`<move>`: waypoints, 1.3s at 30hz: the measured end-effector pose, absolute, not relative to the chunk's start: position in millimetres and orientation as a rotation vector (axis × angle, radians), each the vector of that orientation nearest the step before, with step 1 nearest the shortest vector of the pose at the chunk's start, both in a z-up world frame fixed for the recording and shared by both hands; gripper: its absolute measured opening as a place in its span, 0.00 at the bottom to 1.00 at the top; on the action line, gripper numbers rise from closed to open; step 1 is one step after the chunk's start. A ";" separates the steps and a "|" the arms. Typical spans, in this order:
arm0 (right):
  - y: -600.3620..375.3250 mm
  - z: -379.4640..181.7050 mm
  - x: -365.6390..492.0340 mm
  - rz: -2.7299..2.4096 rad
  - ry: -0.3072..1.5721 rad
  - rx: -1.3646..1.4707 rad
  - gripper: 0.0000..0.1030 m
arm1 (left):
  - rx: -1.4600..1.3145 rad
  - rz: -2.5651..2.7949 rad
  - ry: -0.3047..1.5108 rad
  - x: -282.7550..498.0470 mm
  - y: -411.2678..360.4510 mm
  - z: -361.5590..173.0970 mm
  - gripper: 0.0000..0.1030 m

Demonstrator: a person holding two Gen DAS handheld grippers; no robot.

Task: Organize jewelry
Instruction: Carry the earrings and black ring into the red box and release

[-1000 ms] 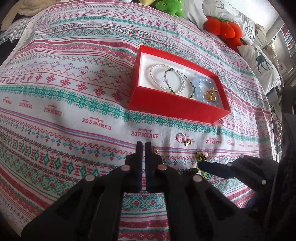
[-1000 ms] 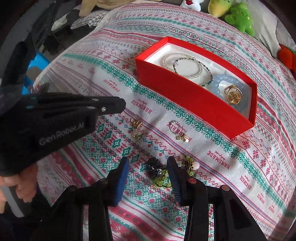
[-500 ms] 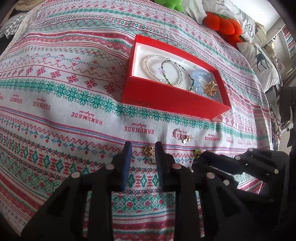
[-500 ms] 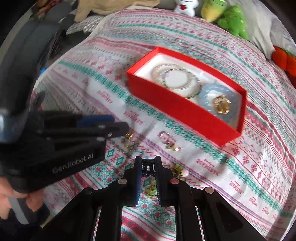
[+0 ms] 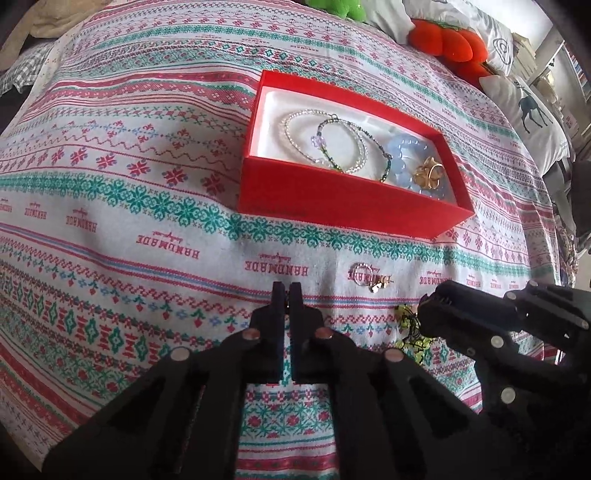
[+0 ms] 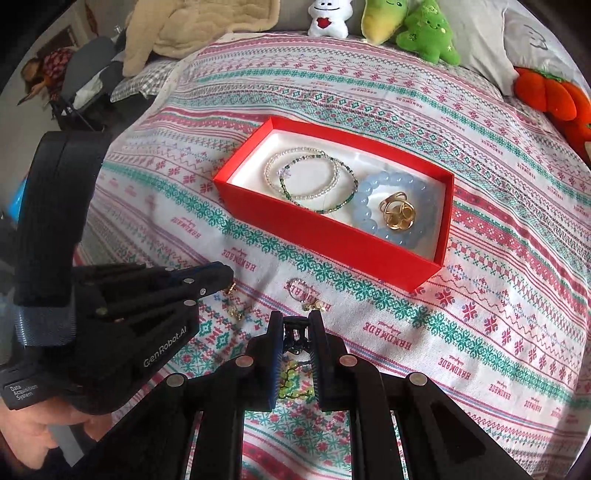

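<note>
My left gripper [image 5: 287,290] points down at the patterned bedspread with its jaws shut on a small gold earring [image 6: 231,288], which shows only at its tip in the right wrist view. Just to the right, my right gripper [image 6: 295,321] is shut on a black jewelry piece [image 6: 295,334] with green beads [image 6: 291,380] hanging under it. A thin ring with a gold charm [image 5: 365,277] lies on the cloth between the grippers and the red box [image 5: 351,206]. The box holds a pearl bracelet [image 6: 303,173], a green bead bracelet, a blue bead bracelet [image 6: 369,218] and a gold ring [image 6: 397,214].
Another small gold piece [image 6: 235,314] lies on the cloth under the left gripper [image 6: 221,275]. Plush toys [image 6: 428,33] and pillows line the bed's far side, with an orange plush [image 6: 554,99] at the right. A hand [image 6: 26,432] holds the left gripper.
The left jaws opened around the gold earring and shut on it. The right jaws closed on the black and green piece and rose a little with it.
</note>
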State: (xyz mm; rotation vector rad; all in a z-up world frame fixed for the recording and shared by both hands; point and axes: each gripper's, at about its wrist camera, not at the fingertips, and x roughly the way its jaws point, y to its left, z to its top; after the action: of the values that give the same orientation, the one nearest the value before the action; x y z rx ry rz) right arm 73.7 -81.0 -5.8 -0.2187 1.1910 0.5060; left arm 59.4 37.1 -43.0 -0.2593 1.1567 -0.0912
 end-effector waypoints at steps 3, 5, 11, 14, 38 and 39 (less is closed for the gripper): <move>-82.8 -0.9 73.6 0.499 1.185 -0.199 0.13 | -0.288 -0.103 1.132 57.4 41.7 -31.5 0.02; -85.9 3.0 75.3 0.497 1.175 -0.176 0.13 | -0.312 -0.115 1.110 56.3 46.4 -22.6 0.02; -104.8 16.9 86.4 0.472 1.138 -0.044 0.13 | -0.424 -0.143 1.006 54.7 71.0 7.6 0.02; -115.3 19.1 94.4 0.451 1.135 0.050 0.13 | -0.487 -0.139 0.976 57.4 83.7 12.9 0.02; -140.7 3.0 141.0 0.299 1.073 0.296 0.13 | -0.594 -0.126 0.960 105.0 56.7 -6.8 0.02; -140.4 1.7 142.6 0.297 1.076 0.299 0.13 | -0.593 -0.122 0.961 106.1 57.1 -7.5 0.02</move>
State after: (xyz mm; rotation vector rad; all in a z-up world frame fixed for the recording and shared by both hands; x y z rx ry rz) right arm 142.6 -140.4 1.7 0.2994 1.0763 0.2975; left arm 106.1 57.1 -7.5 -0.5934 0.9611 -0.1222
